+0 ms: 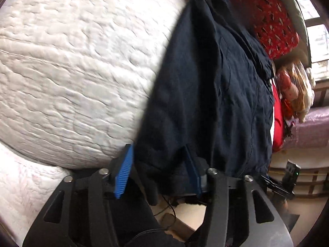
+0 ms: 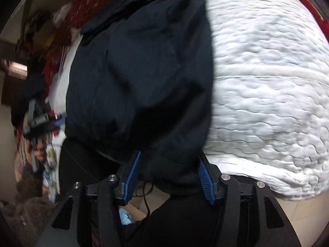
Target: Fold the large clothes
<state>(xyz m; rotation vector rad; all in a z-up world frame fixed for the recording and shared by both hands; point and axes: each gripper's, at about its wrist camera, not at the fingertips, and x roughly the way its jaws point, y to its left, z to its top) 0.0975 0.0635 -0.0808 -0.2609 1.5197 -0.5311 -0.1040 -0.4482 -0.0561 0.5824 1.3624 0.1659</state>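
Note:
A dark navy jacket (image 1: 205,82) lies lengthwise on a white quilted bed cover (image 1: 72,72), its hem hanging over the near edge. My left gripper (image 1: 158,154) is at that hem. Its blue pads (image 1: 123,175) stand apart, with a loose fold of the hem between them and the left pad's ribbed face bare. In the right wrist view the jacket (image 2: 139,72) fills the middle. My right gripper (image 2: 170,154) straddles another bunch of the hem, and a gap shows beside its left pad (image 2: 133,177). Both grippers are open.
Red patterned bedding (image 1: 273,20) and a pile of clothes (image 1: 296,94) lie beyond the jacket. A window (image 1: 316,26) is at the far right. Floor and cables (image 2: 147,201) show below the bed edge. The other gripper, held in a hand (image 2: 39,152), appears at the left.

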